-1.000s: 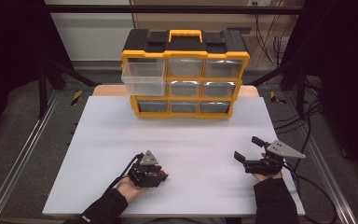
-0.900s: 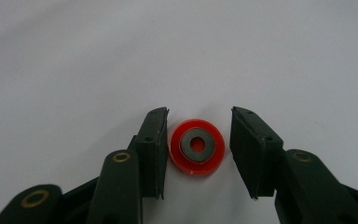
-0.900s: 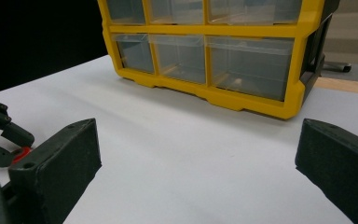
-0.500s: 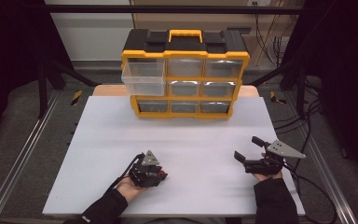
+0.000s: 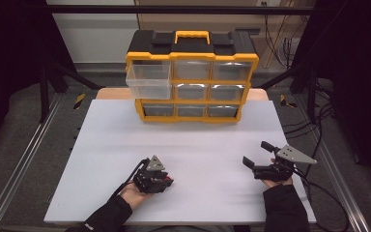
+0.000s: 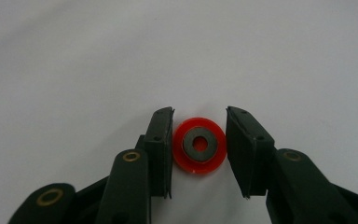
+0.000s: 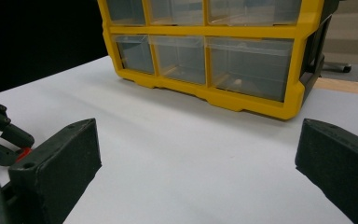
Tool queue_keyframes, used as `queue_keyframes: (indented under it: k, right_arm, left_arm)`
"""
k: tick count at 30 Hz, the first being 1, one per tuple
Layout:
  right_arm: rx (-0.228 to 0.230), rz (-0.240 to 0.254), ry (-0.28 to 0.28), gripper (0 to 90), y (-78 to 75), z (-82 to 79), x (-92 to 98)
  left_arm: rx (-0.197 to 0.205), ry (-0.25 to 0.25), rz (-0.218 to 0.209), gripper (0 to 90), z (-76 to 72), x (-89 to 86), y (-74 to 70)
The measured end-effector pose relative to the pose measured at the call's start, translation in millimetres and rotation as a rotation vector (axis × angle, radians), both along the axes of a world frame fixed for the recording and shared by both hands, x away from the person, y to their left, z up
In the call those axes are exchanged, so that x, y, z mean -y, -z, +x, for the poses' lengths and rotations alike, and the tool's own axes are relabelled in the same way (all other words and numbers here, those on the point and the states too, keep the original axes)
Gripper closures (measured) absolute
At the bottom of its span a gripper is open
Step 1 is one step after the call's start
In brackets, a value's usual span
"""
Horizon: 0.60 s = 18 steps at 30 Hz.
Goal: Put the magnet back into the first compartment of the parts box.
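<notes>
A small red ring (image 6: 214, 159) with a grey washer (image 6: 199, 142) lying in its middle sits on the white table (image 5: 198, 145). My left gripper (image 6: 199, 116) points down at the ring, and its two black pads press the ring's left and right edges. From above, the left gripper (image 5: 162, 181) is at the table's front, left of centre, with a hand holding it. My right gripper (image 5: 257, 153) rests at the front right, jaws wide apart with nothing between them. The right gripper (image 7: 198, 140) faces the organizer, and its view catches the left gripper (image 7: 2, 135) and the red ring (image 7: 24, 153) at its left edge.
A yellow and black drawer organizer (image 5: 192, 77) stands at the table's far edge with several clear drawers. Its top-left drawer (image 5: 149, 81) is pulled out. The organizer (image 7: 205, 51) looms ahead of the right gripper. Cables trail off the table's right side (image 5: 319, 145).
</notes>
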State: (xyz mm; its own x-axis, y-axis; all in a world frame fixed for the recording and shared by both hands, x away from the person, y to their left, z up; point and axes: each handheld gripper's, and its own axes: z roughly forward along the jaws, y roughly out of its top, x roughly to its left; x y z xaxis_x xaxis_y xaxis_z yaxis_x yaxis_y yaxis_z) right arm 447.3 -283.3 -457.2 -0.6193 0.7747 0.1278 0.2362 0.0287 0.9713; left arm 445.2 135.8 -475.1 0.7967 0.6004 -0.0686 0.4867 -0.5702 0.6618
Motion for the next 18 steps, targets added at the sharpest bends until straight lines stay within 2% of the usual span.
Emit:
queue_keyframes:
  k: [18]
  right_arm:
    - [-0.002,0.004,-0.001,0.5,0.0,0.1,-0.2]
  left_arm:
    - [0.004,-0.008,-0.024,62.1,0.1,-3.1,-5.7]
